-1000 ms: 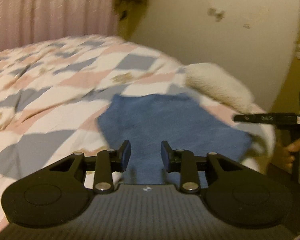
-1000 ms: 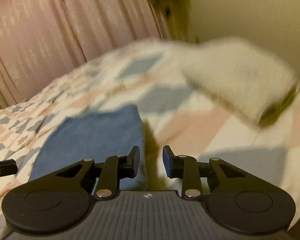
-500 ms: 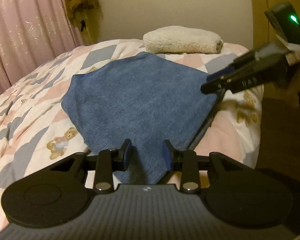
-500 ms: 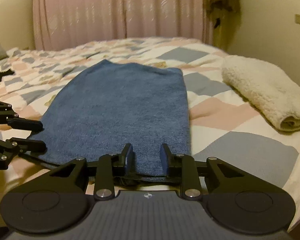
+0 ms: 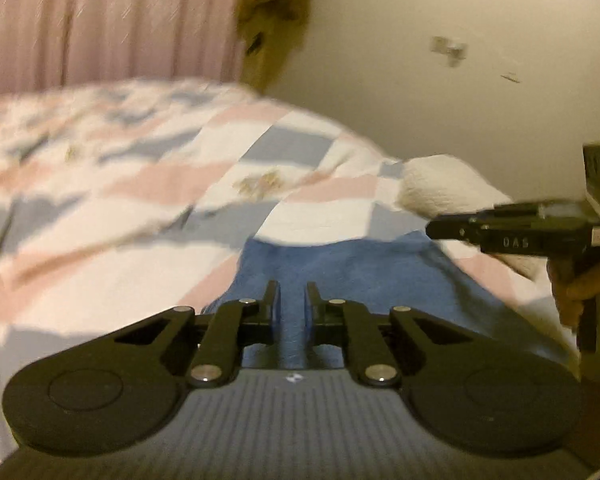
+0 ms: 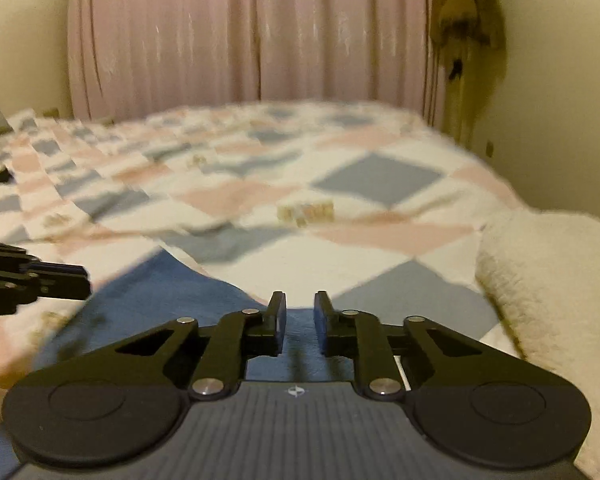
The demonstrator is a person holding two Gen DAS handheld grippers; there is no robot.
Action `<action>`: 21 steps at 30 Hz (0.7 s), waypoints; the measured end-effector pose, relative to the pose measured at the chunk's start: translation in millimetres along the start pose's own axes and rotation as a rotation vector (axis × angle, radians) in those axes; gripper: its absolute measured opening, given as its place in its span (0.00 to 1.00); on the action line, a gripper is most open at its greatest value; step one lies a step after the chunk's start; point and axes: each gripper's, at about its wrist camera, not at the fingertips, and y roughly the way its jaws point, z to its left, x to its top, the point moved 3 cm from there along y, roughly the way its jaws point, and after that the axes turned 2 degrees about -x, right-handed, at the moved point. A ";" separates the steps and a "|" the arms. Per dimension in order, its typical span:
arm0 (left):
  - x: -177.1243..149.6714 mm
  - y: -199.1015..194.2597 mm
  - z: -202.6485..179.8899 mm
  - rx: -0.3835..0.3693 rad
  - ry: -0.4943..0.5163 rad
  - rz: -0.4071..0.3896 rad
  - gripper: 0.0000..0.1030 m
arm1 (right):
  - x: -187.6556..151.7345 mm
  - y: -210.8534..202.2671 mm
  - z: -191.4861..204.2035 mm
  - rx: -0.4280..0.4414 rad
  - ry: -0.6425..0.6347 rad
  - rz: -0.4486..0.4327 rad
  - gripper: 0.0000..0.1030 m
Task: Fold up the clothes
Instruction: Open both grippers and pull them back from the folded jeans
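We see the folded blue terry cloth (image 6: 172, 296) lying at the near edge of the patchwork quilted bed (image 6: 340, 248), with the rolled cream fleece blanket (image 6: 548, 280) to its right, at the bed's right edge (apart from it). Behind the bed's far edge hangs the pleated pink curtain (image 6: 240, 32).

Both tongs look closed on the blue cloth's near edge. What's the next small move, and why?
Probably carry that edge forward and lay it over the far part. The left tongs and right tongs each pinch the blue terry cloth, lifted over the pink-and-grey checked quilt, with the far part still unfolded ahead.
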 end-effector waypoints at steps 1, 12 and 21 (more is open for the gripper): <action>-4.0 6.5 1.4 0.016 0.014 0.010 0.09 | -5.4 15.7 -5.8 -0.012 0.012 0.057 0.07; -14.7 -48.4 -26.3 0.155 0.099 0.060 0.13 | -47.4 -69.9 -13.8 -0.040 0.150 -0.040 0.17; -77.1 -75.9 -74.6 0.157 0.075 0.178 0.18 | -114.6 -126.1 21.1 -0.087 0.179 0.041 0.21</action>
